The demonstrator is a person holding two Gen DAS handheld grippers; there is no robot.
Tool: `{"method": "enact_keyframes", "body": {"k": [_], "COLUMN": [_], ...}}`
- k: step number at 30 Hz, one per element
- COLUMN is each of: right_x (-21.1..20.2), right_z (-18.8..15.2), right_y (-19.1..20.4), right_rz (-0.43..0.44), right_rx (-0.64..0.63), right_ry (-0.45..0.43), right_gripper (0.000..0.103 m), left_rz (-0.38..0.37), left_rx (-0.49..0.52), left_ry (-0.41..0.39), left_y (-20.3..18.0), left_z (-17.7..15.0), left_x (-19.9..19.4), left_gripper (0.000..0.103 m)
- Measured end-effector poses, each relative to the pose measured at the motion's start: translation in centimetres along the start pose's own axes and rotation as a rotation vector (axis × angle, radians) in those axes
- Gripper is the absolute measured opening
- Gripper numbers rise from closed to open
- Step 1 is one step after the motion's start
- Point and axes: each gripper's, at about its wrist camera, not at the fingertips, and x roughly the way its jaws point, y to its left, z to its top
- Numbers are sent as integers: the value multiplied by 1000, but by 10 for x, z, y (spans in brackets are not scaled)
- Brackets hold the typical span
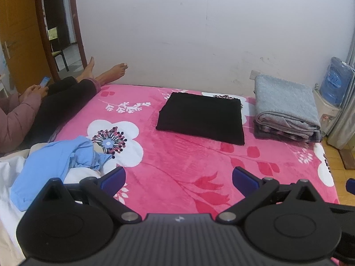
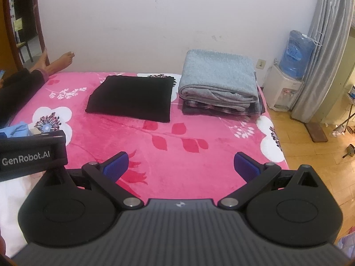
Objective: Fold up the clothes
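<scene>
A folded black garment (image 1: 200,117) (image 2: 132,98) lies flat toward the far side of the pink floral bed (image 1: 177,166) (image 2: 195,133). To its right a folded grey garment (image 1: 284,102) (image 2: 218,76) tops a stack with plaid cloth (image 2: 221,107) beneath. A crumpled light blue garment (image 1: 55,164) (image 2: 16,129) rests on white cloth (image 1: 11,177) at the near left. My left gripper (image 1: 178,177) hovers open over the bedspread, just right of the blue garment. My right gripper (image 2: 180,164) is open above the near edge, holding nothing. The left gripper's body (image 2: 33,153) shows at the left of the right wrist view.
A person (image 1: 44,102) sits on the bed's left side with legs stretched out, holding a phone (image 1: 44,81). A water dispenser (image 2: 286,82) stands past the bed's far right corner beside a grey curtain (image 2: 321,55). Wooden floor (image 2: 315,155) lies to the right, an open door (image 1: 20,33) to the left.
</scene>
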Motion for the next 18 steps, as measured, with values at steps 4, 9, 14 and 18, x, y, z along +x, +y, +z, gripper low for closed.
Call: {"method": "enact_keyframes", "body": {"k": [4,9,14,18], "right_x": [1,2,1,1], "right_z": [-1,-3,-4,-5], "right_y": [-1,-1,-1,0], "right_rz": [-3,-4,-3,-5], "right_rx": [5,7,8,10], "right_ry": [5,7,8,11], "right_gripper": [102,102,102,102], "left_rz": [0,0,3,2], "left_rx": [5,5,6,4], "left_ry": [1,0,4,5], "left_y": [-2,-2,-3,-2], "left_z": [-1,0,-1,-1], "left_x": [0,0,1,1], "left_gripper": [103,103,103,103]}}
